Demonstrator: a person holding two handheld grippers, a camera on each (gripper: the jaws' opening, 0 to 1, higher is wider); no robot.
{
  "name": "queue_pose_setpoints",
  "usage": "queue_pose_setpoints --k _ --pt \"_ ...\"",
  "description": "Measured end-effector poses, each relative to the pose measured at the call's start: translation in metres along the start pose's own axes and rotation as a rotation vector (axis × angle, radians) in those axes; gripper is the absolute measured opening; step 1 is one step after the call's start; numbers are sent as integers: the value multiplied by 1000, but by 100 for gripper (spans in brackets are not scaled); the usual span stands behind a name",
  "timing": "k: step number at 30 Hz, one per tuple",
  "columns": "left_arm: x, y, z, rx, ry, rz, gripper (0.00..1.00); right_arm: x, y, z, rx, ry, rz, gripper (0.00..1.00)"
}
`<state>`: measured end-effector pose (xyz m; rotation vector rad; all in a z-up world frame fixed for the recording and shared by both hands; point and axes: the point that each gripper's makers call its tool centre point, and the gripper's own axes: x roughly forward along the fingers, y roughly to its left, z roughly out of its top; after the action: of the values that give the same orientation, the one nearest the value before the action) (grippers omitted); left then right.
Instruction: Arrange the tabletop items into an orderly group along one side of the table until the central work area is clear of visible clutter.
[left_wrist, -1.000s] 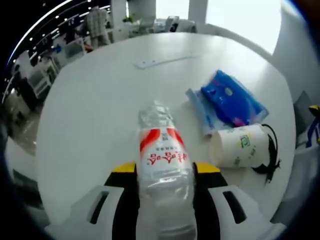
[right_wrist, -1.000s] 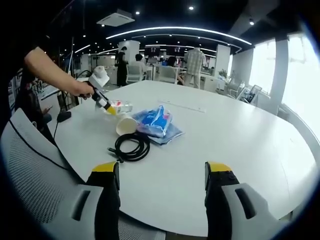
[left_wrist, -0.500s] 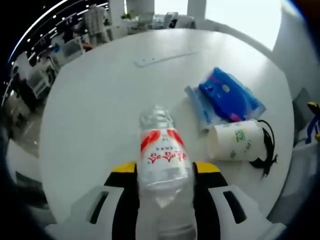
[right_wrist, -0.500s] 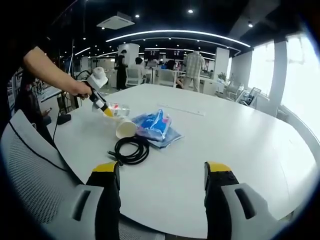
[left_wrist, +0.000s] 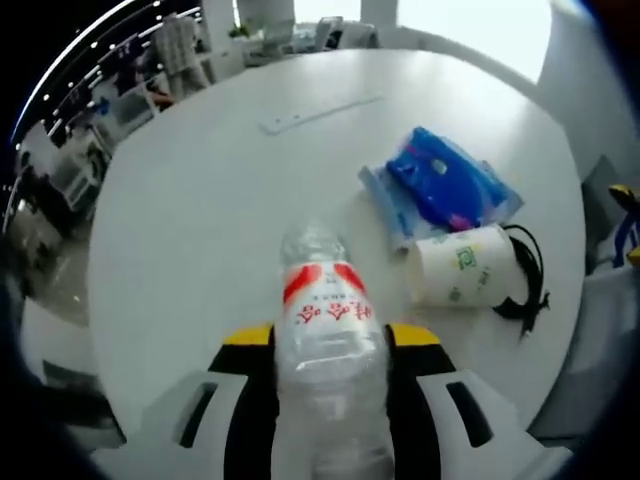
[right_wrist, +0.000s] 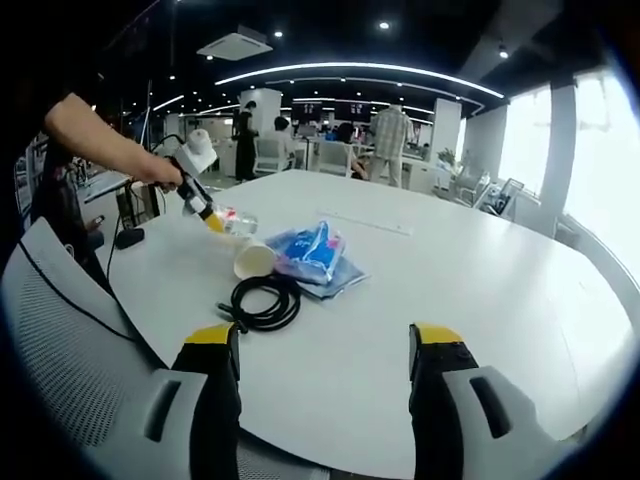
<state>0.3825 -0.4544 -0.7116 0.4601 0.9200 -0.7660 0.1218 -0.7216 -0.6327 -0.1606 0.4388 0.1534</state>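
Note:
My left gripper (left_wrist: 330, 335) is shut on a clear plastic bottle (left_wrist: 325, 330) with a red and white label, held above the round white table (left_wrist: 200, 200). To its right a white paper cup (left_wrist: 462, 279) lies on its side, with a blue packet (left_wrist: 445, 190) behind it and a coiled black cable (left_wrist: 525, 285) beside it. In the right gripper view the left gripper (right_wrist: 212, 222) holds the bottle (right_wrist: 237, 219) near the cup (right_wrist: 254, 259), the packet (right_wrist: 312, 252) and the cable (right_wrist: 263, 300). My right gripper (right_wrist: 325, 345) stands open over the table's near edge, holding nothing.
A long white strip (left_wrist: 318, 110) lies on the far part of the table. A grey mesh chair (right_wrist: 60, 340) stands at the left, close to the table's edge. Desks, chairs and people fill the office beyond. The person's arm (right_wrist: 100, 140) reaches in from the left.
The left gripper has risen a little with the bottle and pulled back, so the cup, packet and cable sit slightly further up in its view. The right gripper has stayed put.

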Motion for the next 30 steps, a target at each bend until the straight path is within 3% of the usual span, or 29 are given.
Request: queue_pose_setpoints --k 11,30 --pt "-11 4 9 -10 -6 5 37 0 0 1 -1 -5 1 68" --pt "-17 8 14 -18 41 -4 38 -1 -2 2 -1 -13 -8 68"
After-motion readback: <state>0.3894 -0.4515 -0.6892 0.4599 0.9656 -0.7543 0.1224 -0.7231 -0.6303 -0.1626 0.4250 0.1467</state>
